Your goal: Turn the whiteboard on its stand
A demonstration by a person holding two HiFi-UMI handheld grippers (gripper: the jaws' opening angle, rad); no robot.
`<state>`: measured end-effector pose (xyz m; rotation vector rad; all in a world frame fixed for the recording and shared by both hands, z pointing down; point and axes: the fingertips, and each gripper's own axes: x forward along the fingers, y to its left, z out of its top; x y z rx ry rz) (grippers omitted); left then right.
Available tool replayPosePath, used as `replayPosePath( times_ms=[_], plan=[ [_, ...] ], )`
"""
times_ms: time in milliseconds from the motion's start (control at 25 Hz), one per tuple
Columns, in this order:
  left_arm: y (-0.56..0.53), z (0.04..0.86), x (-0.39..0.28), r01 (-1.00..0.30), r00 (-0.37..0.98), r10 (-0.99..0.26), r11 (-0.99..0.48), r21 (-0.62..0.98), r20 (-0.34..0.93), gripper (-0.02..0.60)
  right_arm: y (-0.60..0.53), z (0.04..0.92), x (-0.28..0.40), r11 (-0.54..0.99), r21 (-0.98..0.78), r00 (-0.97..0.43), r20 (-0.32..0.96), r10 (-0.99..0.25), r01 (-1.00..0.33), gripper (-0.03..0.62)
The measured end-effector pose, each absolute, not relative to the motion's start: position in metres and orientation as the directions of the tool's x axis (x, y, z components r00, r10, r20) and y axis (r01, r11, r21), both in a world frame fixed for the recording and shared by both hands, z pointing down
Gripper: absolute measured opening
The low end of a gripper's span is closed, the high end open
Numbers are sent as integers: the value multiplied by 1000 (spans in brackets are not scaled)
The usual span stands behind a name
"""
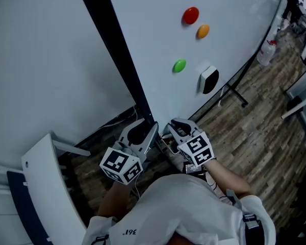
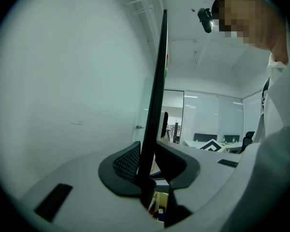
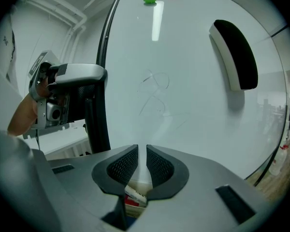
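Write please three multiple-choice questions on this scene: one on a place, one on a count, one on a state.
1. Where is the eraser?
A. on a shelf
B. on the whiteboard, beside the green magnet
C. in a drawer

2. How many round magnets are on the board?
A. two
B. three
C. five

3. What do the left gripper jaws do?
A. clamp the black frame
B. stand open in free air
C. hold a magnet

Key:
1 B, it sticks to the board.
2 B, the red magnet, the orange magnet and the green one.
3 A, the frame sits between the pads.
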<state>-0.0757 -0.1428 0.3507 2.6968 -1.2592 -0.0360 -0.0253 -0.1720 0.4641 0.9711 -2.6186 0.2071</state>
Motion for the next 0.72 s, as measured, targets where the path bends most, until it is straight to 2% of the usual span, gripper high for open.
replayPosePath(
  times_ms=[720],
  plan=[
    [-143, 351, -75, -755, 649, -760, -635, 163, 45, 97, -173, 465, -25, 750, -28, -707, 361, -609, -661, 72]
  ],
)
